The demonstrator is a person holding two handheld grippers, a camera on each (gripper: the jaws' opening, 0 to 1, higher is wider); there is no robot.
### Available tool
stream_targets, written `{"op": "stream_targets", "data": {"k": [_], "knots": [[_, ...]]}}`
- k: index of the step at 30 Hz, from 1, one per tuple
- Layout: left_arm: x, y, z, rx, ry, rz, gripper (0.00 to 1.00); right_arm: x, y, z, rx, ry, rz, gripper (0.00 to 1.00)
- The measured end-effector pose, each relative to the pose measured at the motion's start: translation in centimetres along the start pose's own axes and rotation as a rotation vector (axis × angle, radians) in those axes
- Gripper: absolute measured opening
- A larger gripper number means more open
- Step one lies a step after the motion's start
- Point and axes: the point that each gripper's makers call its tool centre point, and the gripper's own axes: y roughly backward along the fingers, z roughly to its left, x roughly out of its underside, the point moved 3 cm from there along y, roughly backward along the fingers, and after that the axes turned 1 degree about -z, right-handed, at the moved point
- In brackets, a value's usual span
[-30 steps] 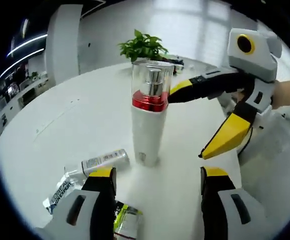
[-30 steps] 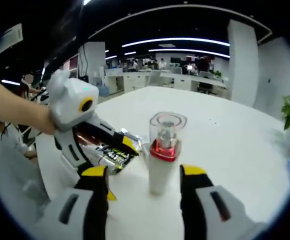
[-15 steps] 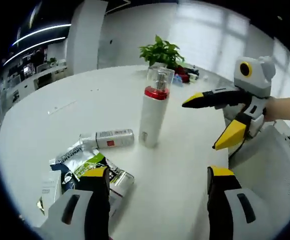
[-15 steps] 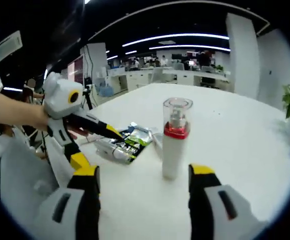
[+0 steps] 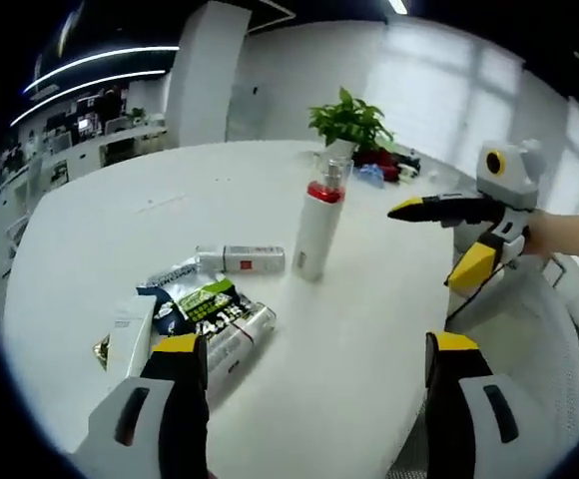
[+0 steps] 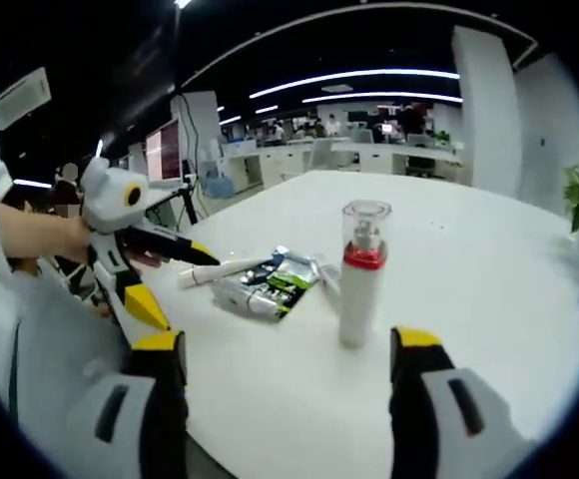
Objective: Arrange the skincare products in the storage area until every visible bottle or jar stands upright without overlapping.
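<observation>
Here a white pump bottle (image 5: 316, 232) with a red collar and a clear cap stands upright on the round white counter (image 5: 100, 230), and it serves as the landmark for everything else. In the left gripper view, a small white tube with a red label (image 5: 242, 260) lies on its side just beside the bottle's base, on the side away from the right tool. Nearer the camera than that tube lies a loose cluster: a dark sachet with green print (image 5: 195, 302), a silvery tube (image 5: 238, 334) lying flat against it, and a small white box (image 5: 130, 334) at the cluster's outer edge. A potted green plant (image 5: 350, 117) sits beyond the bottle near the counter's far edge, with a few small items beside it too blurred to name. The left tool (image 5: 309, 399) has its jaws spread wide and holds nothing, hanging above the counter well short of the bottle. The right tool (image 5: 447, 232) enters from the right, held by a hand (image 5: 569, 235), its yellow-tipped jaws parted and empty, apart from the bottle. In the right gripper view the bottle (image 6: 359, 272) stands ahead of the spread, empty jaws, with the sachet cluster (image 6: 270, 284) to its left and the left tool (image 6: 160, 274) past that.
</observation>
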Motion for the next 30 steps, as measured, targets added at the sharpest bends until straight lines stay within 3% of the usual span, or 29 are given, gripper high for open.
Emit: {"op": "stream_targets", "data": {"k": [14, 30], "knots": [[0.4, 4.6, -0.6, -0.077, 0.075, -0.078, 0.96, 0.0, 2.5, 0.9, 0.01, -0.018, -0.022, 0.92], [1.9, 8.4, -1.1, -0.15, 0.109, -0.111, 0.97, 0.4, 4.5, 2.2, 0.009, -0.036, -0.03, 0.97]]}}
